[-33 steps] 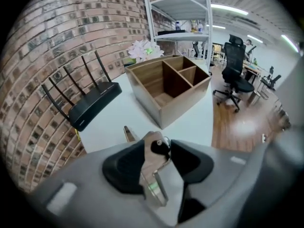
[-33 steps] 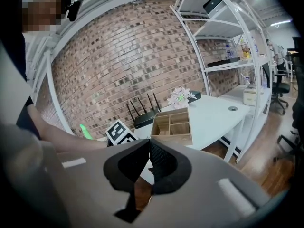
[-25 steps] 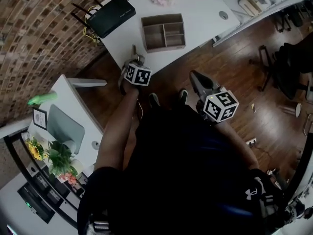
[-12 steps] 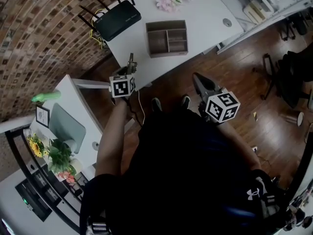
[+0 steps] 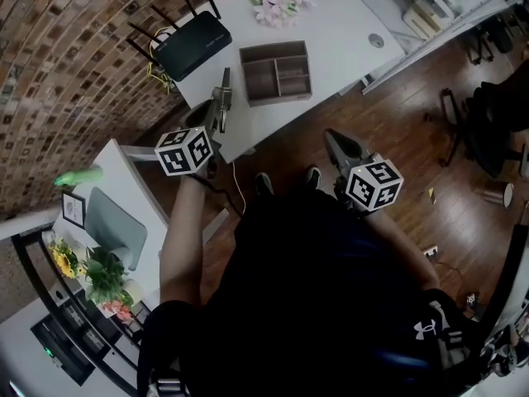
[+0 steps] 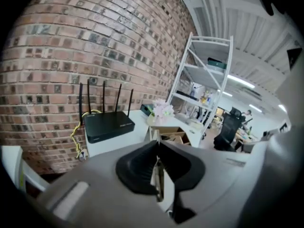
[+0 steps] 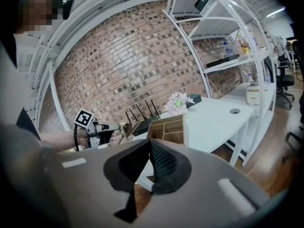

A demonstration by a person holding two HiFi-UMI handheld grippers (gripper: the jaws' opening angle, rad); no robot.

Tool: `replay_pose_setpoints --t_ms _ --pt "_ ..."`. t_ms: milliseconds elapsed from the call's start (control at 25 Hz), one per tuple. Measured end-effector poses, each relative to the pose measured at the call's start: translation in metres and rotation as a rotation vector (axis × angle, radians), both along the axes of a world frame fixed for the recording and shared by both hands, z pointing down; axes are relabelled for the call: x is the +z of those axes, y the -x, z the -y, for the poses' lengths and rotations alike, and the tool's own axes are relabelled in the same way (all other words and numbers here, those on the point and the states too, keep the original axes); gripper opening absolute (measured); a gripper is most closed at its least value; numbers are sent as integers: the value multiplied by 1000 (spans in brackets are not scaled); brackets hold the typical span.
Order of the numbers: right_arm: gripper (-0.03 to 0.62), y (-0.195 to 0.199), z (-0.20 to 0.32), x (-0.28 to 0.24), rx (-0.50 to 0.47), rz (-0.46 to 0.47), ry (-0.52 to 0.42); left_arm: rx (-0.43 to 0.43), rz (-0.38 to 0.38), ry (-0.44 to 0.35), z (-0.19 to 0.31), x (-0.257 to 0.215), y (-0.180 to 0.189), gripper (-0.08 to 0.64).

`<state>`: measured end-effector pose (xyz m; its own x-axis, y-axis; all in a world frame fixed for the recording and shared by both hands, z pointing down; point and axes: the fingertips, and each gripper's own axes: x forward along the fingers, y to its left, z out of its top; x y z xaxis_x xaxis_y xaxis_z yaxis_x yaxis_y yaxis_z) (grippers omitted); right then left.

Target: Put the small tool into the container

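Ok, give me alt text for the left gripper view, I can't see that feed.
The left gripper is shut on a thin pale tool, pointing over a white table toward a brick wall. On the table sit a black router with antennas at left, and a wooden container and pink flowers ahead.

Head cam's up top, staring steeply down on the white table. Both gripper views sit right behind my jaws, looking level along them, with the left one nearer the table. All three share the wooden container and the router.
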<state>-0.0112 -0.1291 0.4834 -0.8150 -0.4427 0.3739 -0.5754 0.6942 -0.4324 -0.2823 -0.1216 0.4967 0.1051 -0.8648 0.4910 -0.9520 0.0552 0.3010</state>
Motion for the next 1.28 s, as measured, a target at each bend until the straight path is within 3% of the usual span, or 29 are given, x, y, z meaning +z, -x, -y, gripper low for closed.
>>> replay_pose_setpoints --t_ms 320,800,1280 --pt "11 -22 6 6 84 -3 14 119 -100 -162 56 -52 -34 20" --pt "11 -61 12 9 207 -47 18 339 -89 -280 143 -79 -93 20" --pt "11 -99 5 17 317 -96 38 468 -39 -236 191 -13 -138 18"
